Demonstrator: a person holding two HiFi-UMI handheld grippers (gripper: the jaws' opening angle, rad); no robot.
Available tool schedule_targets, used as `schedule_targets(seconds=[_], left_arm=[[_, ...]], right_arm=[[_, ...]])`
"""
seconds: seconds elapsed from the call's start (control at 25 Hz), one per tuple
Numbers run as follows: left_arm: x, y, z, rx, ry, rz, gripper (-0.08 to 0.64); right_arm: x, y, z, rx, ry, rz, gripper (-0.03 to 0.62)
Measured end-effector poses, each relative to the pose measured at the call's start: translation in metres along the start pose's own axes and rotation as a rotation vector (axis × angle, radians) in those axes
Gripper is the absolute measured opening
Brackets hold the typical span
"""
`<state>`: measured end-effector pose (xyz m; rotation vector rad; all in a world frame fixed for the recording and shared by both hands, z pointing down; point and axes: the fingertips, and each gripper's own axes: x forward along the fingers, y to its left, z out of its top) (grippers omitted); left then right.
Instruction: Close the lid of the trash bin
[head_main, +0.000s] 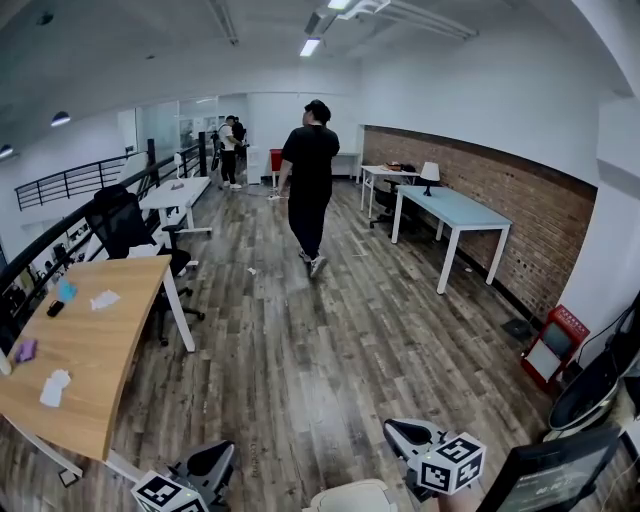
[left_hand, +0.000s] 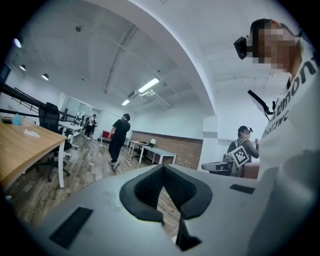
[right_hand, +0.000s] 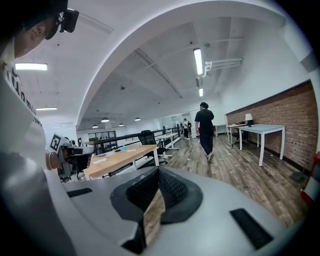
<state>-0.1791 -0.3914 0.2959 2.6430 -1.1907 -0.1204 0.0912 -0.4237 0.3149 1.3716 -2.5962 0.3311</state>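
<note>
Barely any of the trash bin (head_main: 350, 497) shows. We see only a pale, rounded top at the bottom edge of the head view, and we cannot tell whether its lid is up or down. It sits between our two grippers, with the left gripper (head_main: 212, 462) just beside it on one side and the right gripper (head_main: 408, 436) just beside it on the other. Neither is clearly touching it. Each gripper's own view shows its dark pads drawn together at the tips, with only a thin wedge of floor visible between them and nothing held. Both grippers look out across the room, not at the bin. Around us lies a wood-plank floor (head_main: 320, 340). A wooden desk (head_main: 90, 340) with a few small scraps on it stands to our left, with a black office chair (head_main: 125, 225) behind it. A person in black (head_main: 310, 170) is mid-room with their back to us. Along the brick wall (head_main: 520, 215) on the right stand white tables (head_main: 455, 212), one carrying a small lamp (head_main: 429, 173). A red-framed item (head_main: 553, 347) leans near the foot of that wall.
</note>
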Motion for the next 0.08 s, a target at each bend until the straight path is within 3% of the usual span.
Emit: schedule_targets(seconds=[0.08], left_arm=[[0.0009,0.007,0.0009,0.002,-0.007,0.011,0.006]], right_arm=[[0.0022,-0.0017,-0.0009,-0.006,0.002,-0.003,0.011]])
